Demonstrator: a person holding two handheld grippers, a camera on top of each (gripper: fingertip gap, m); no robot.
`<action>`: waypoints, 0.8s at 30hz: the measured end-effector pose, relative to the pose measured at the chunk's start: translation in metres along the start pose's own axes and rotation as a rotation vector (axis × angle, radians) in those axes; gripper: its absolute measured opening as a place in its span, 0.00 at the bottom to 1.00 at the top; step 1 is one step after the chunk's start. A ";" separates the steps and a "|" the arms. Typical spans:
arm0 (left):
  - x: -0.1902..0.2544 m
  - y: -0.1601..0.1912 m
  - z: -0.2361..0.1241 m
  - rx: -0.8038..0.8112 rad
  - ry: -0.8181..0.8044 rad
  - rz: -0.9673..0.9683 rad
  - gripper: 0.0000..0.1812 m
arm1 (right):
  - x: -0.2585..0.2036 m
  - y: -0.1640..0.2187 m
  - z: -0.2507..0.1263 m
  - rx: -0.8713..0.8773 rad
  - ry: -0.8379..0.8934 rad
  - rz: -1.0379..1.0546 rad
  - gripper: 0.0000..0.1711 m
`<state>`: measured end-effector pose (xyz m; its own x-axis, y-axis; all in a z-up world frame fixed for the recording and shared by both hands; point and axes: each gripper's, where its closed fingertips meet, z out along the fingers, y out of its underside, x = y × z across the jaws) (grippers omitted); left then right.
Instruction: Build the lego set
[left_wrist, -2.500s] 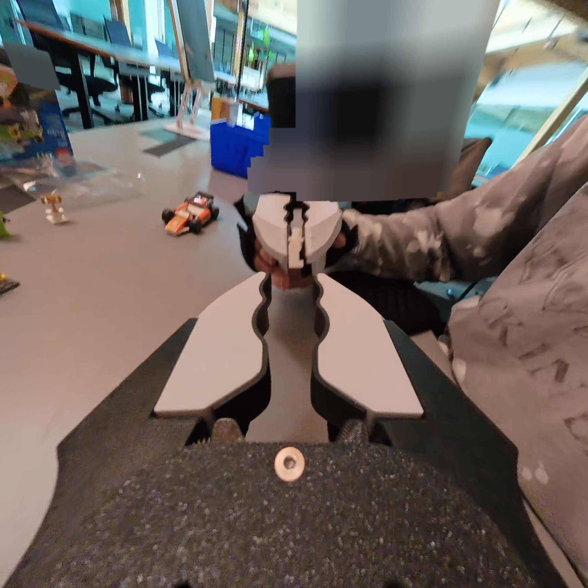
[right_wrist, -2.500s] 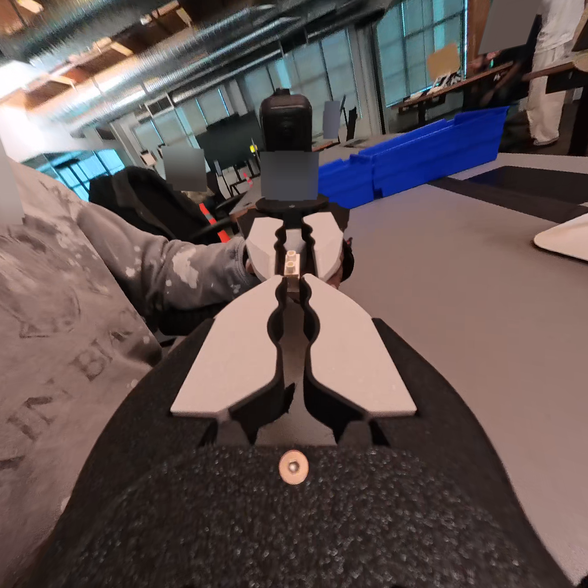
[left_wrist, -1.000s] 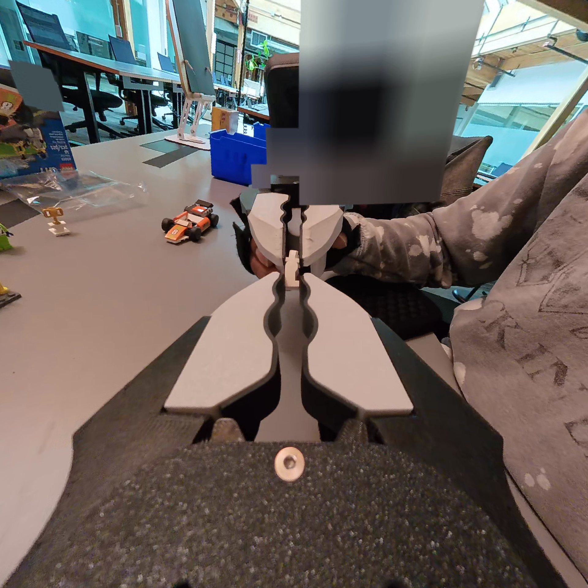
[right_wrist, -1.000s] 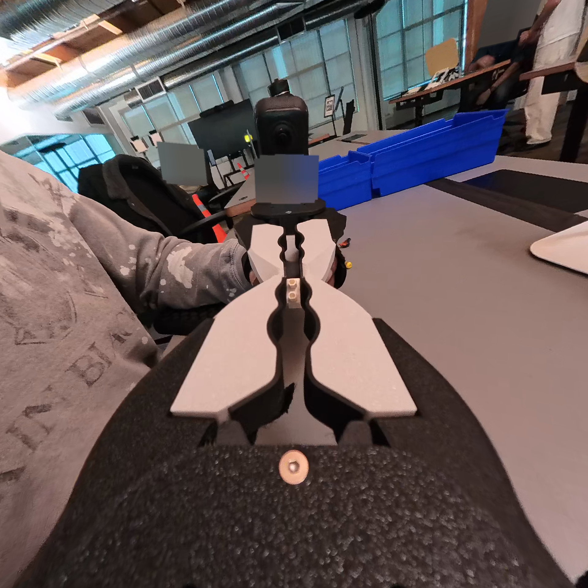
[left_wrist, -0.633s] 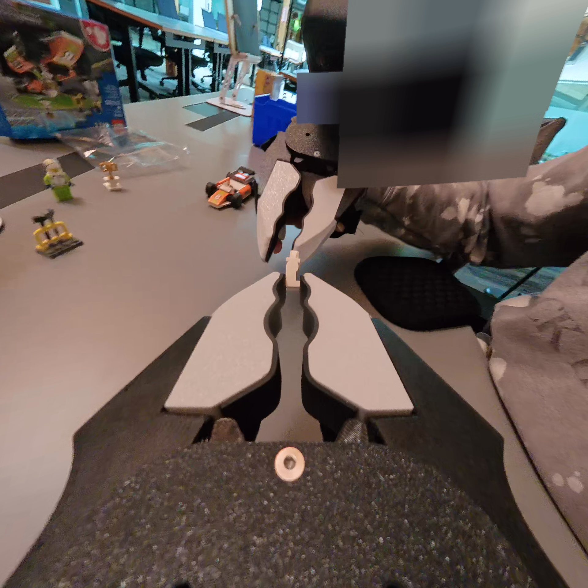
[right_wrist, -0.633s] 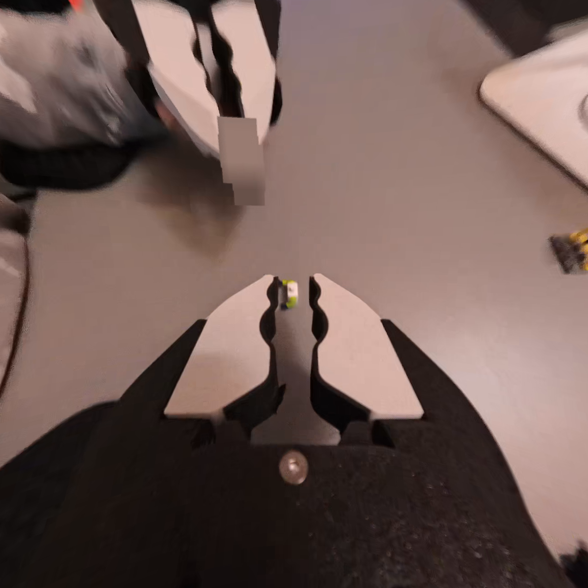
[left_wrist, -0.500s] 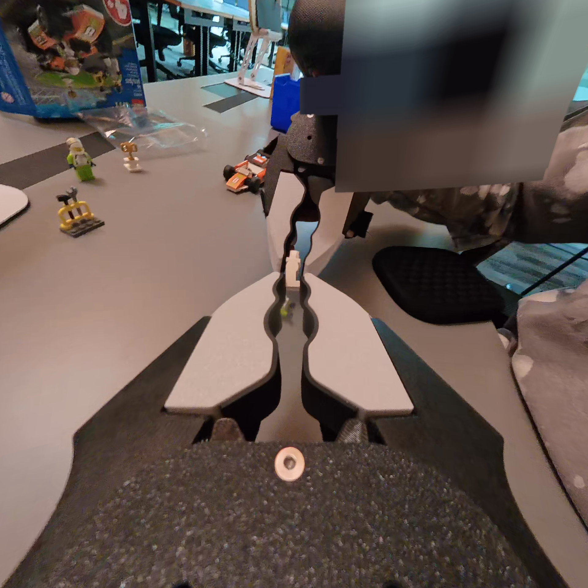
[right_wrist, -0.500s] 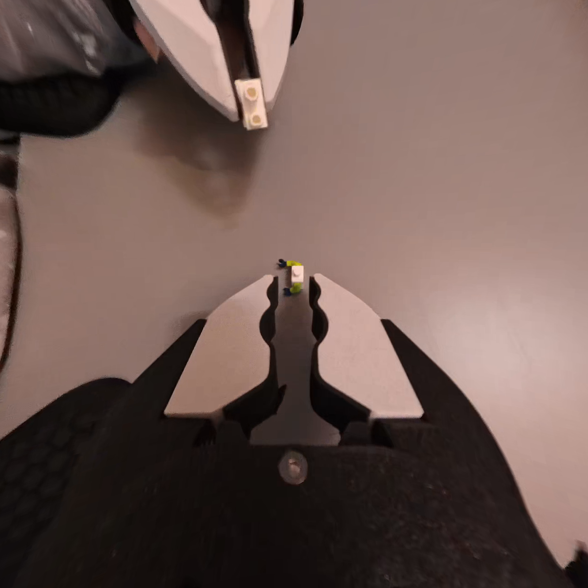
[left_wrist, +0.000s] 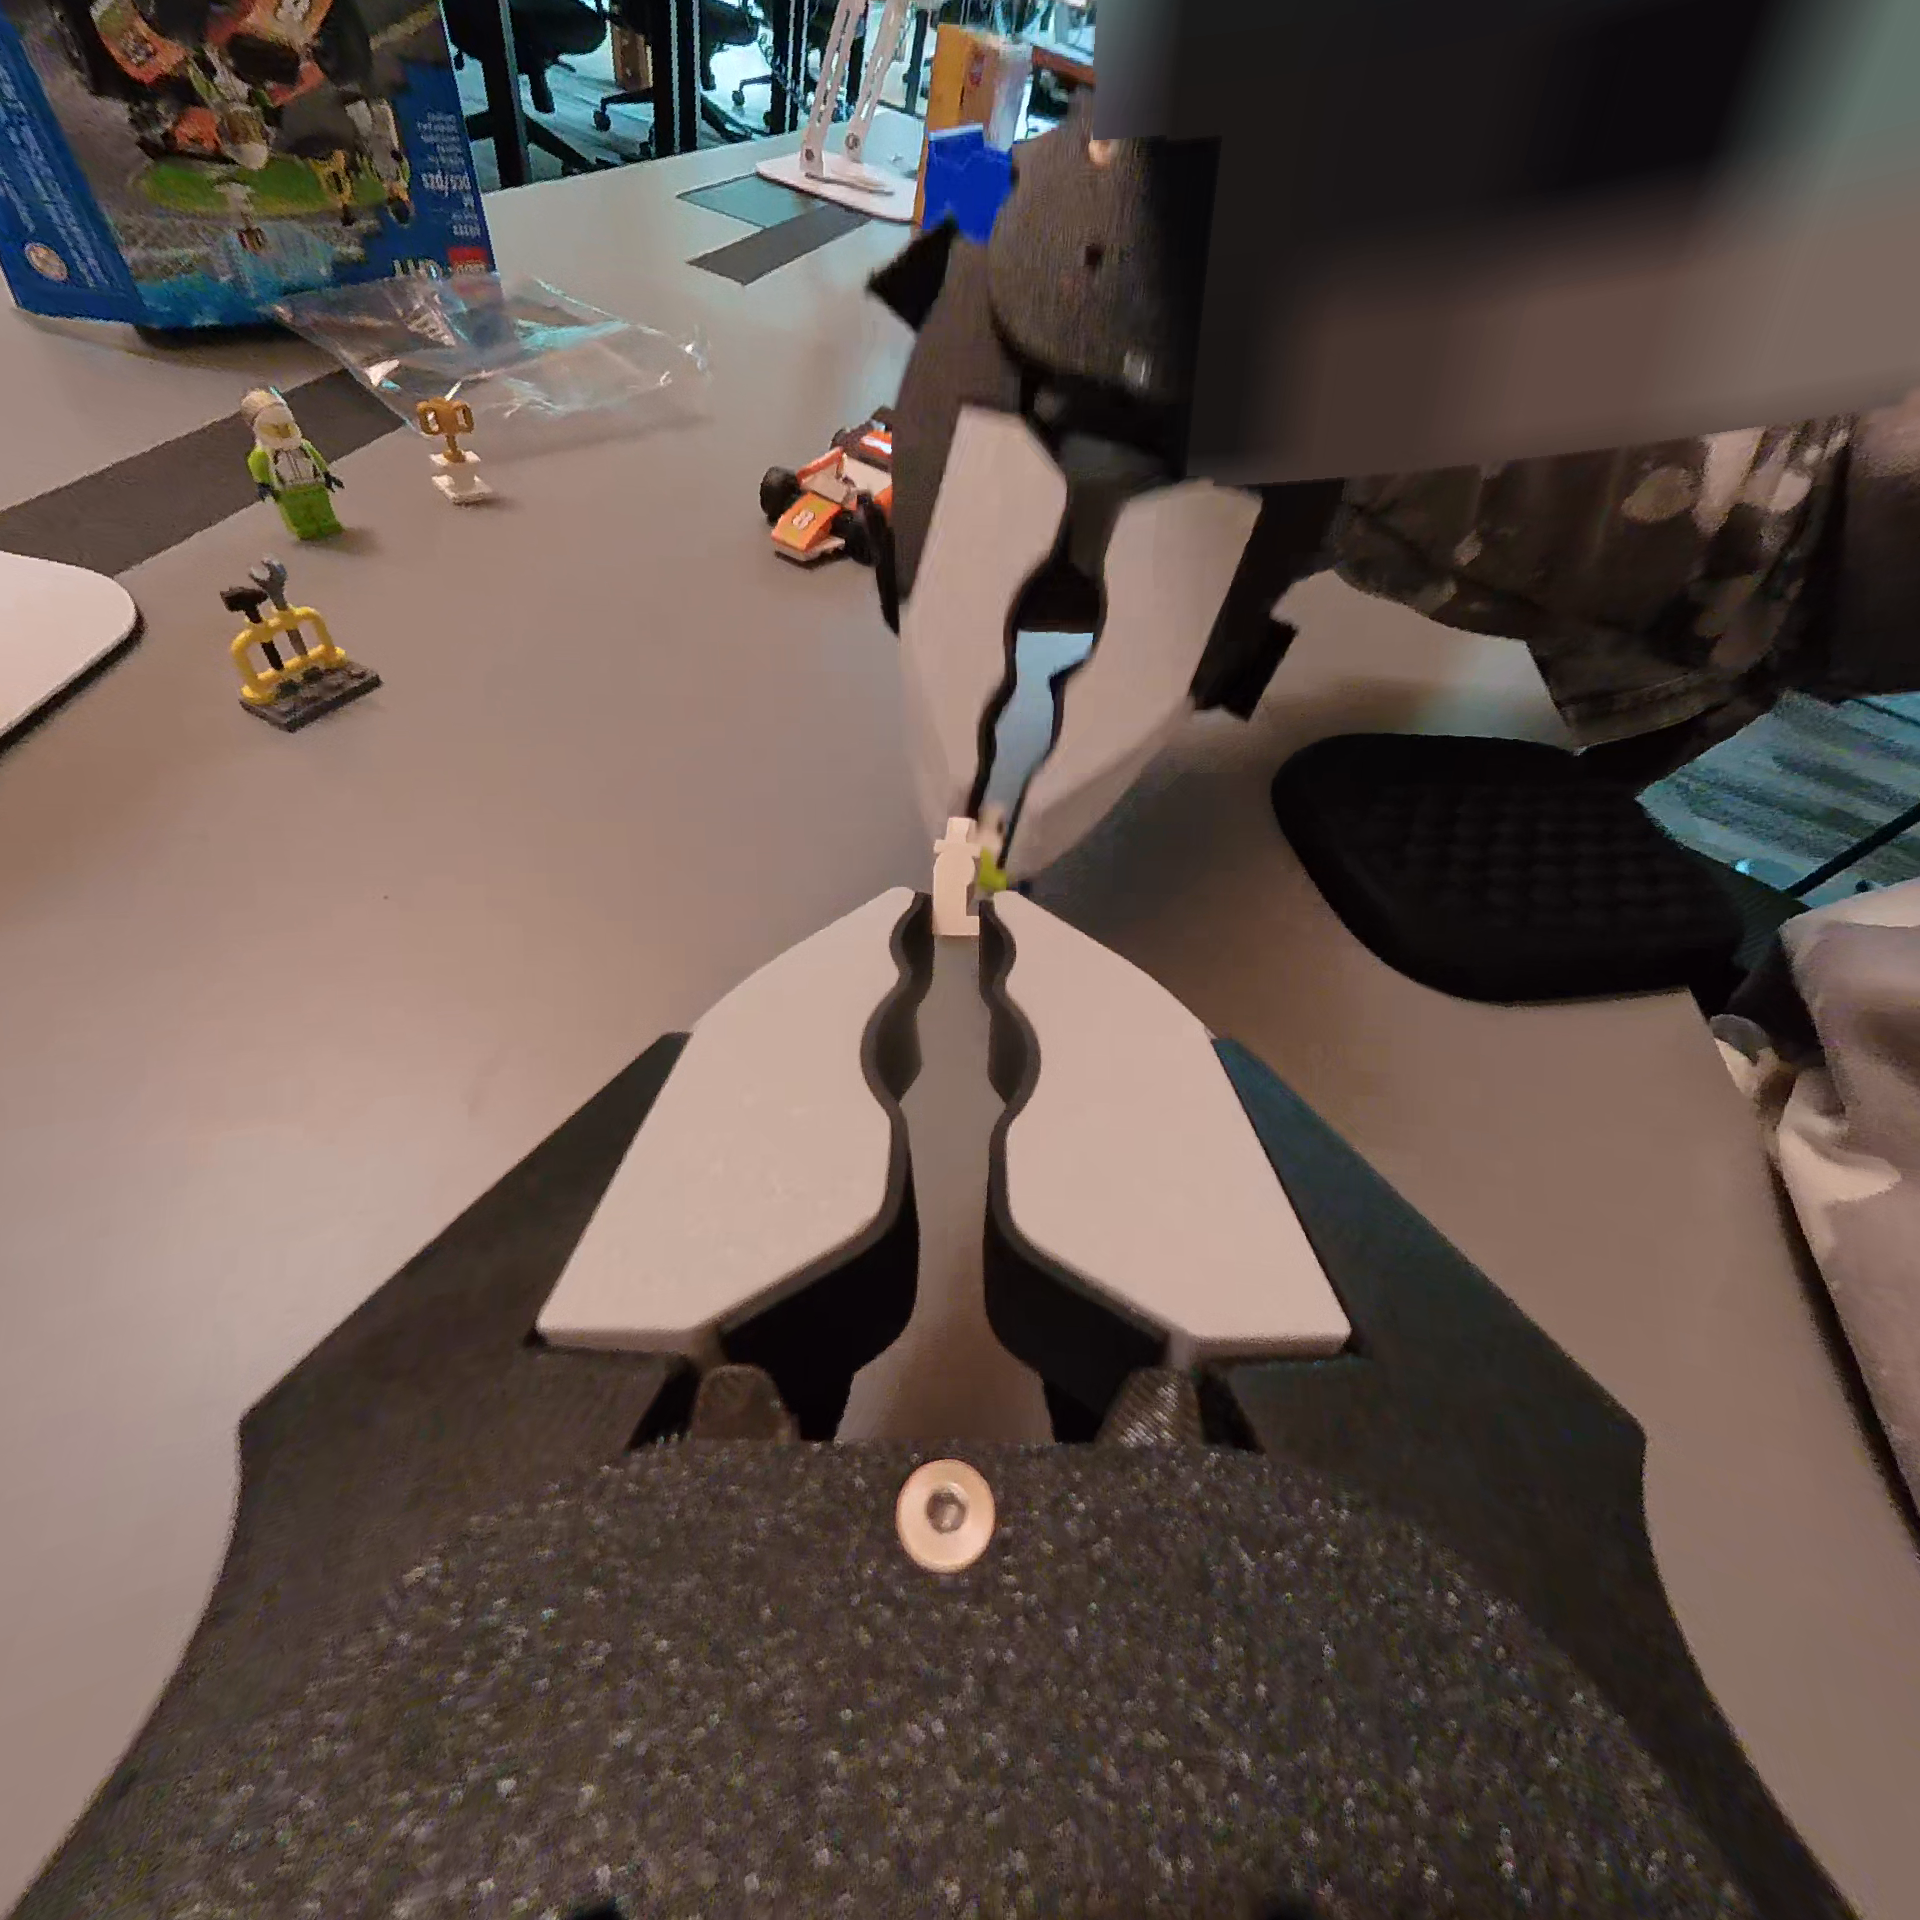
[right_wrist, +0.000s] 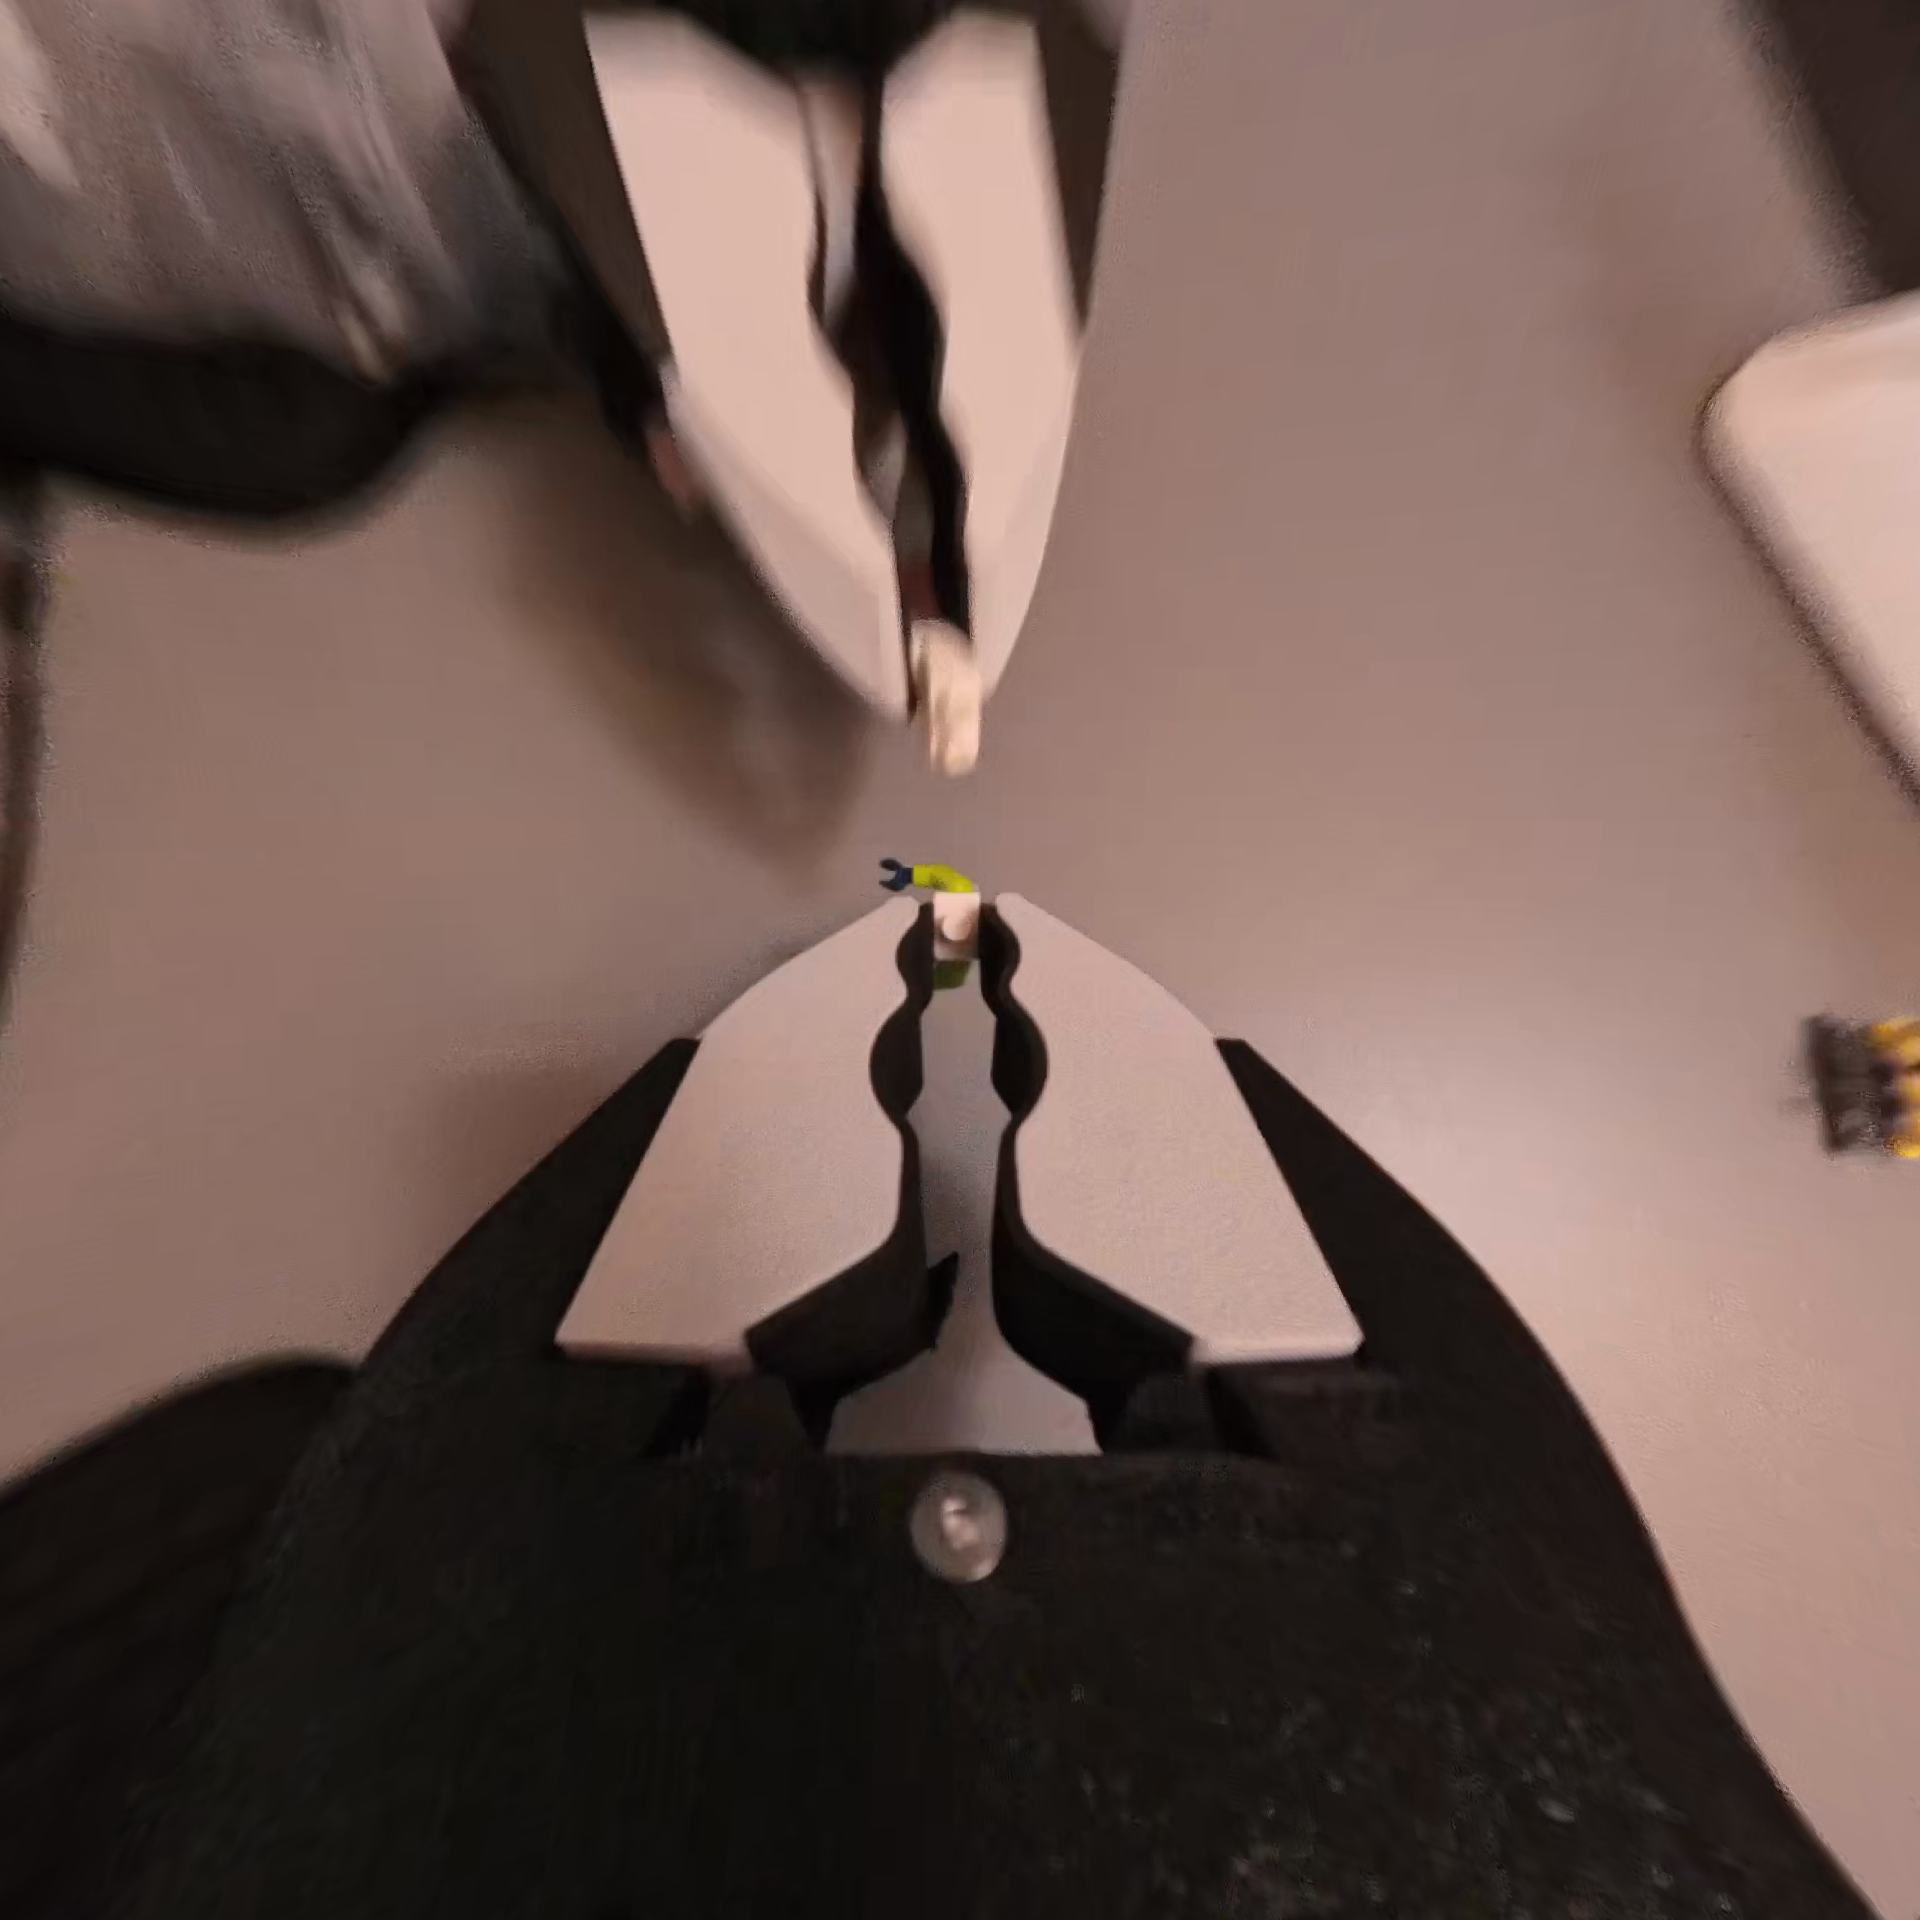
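Observation:
My left gripper (left_wrist: 940, 909) is shut on a small white lego piece (left_wrist: 954, 878) that sticks out past its tips. My right gripper (right_wrist: 954, 912) points down at the grey table (right_wrist: 1403, 831), its fingers closed around a white minifigure torso (right_wrist: 954, 928) with lime green arms (right_wrist: 940, 878). In the left wrist view the right gripper (left_wrist: 994, 836) comes down from above, its tips right beside the white piece. In the blurred right wrist view the left gripper (right_wrist: 940, 675) and its white piece (right_wrist: 951, 717) are just beyond the torso.
On the table to the left stand an orange race car (left_wrist: 831, 509), a green minifigure (left_wrist: 291, 468), a small trophy (left_wrist: 452, 452), a yellow tool rack (left_wrist: 291, 655), a clear bag (left_wrist: 499, 343) and the lego box (left_wrist: 239, 156). A white tray corner (right_wrist: 1829, 499) is at the right. Only a small space, under 4 cm, lies between the two pairs of fingers. My right tips are roughly 25 centimeters from the orange race car (left_wrist: 831, 509).
The white piece passed from my right gripper to my left. The right gripper let go, swung down to the table and closed on the torso. The left gripper moved in beside it.

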<state>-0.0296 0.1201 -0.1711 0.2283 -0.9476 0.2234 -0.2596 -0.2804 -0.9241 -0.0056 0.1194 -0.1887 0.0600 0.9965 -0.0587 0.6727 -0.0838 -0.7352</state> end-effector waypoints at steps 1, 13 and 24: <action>0.002 -0.003 0.000 0.011 0.007 0.000 0.05 | 0.000 -0.020 -0.012 0.134 -0.001 0.025 0.05; 0.026 -0.022 0.002 0.078 0.069 0.036 0.05 | -0.015 -0.050 -0.035 0.454 -0.107 0.141 0.05; 0.029 -0.022 0.002 0.078 0.095 0.007 0.05 | -0.021 -0.047 -0.034 0.529 -0.190 0.209 0.05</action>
<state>-0.0149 0.0992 -0.1446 0.1362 -0.9607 0.2417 -0.1862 -0.2644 -0.9463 -0.0139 0.1028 -0.1298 -0.0141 0.9467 -0.3218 0.1989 -0.3128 -0.9288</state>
